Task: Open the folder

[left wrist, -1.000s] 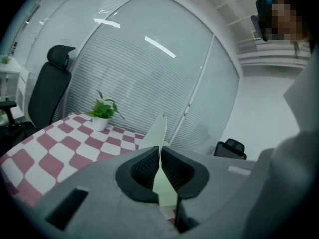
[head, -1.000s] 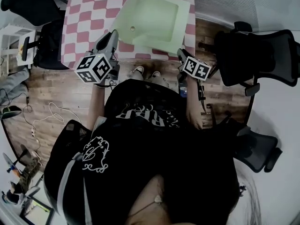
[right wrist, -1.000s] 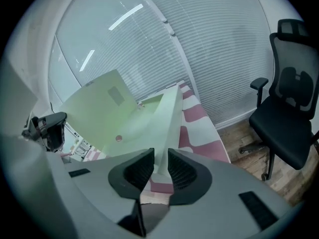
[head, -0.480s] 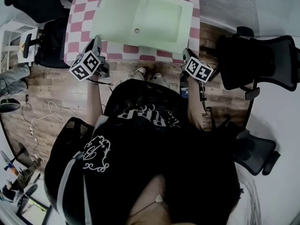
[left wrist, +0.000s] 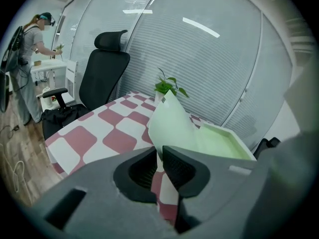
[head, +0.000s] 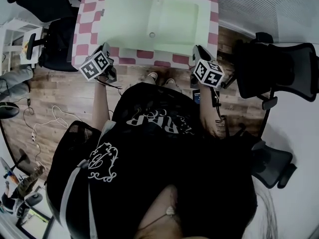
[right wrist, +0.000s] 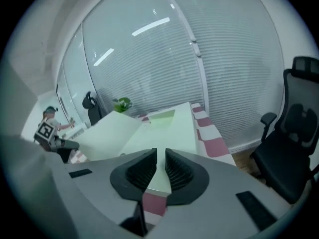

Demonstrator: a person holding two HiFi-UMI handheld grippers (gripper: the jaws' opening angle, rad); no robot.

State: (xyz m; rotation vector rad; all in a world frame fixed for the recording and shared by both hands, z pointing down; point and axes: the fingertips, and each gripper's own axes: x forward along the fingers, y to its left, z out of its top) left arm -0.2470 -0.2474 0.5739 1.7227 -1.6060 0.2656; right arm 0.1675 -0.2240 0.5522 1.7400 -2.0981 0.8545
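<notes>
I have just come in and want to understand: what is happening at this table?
A person works with two hand-held grippers. The pale green folder is open on the checkered table. The left gripper pinches the cover's edge, its jaws opening. The right gripper is nearly closed, at the folder's near right corner.

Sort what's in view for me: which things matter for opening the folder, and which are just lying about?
In the job: folder, already spread open on the checkered table; left gripper, jaws opening with the folder's edge between them; right gripper, jaws together.
Lying about: potted plant; office chairs; white side table.
</notes>
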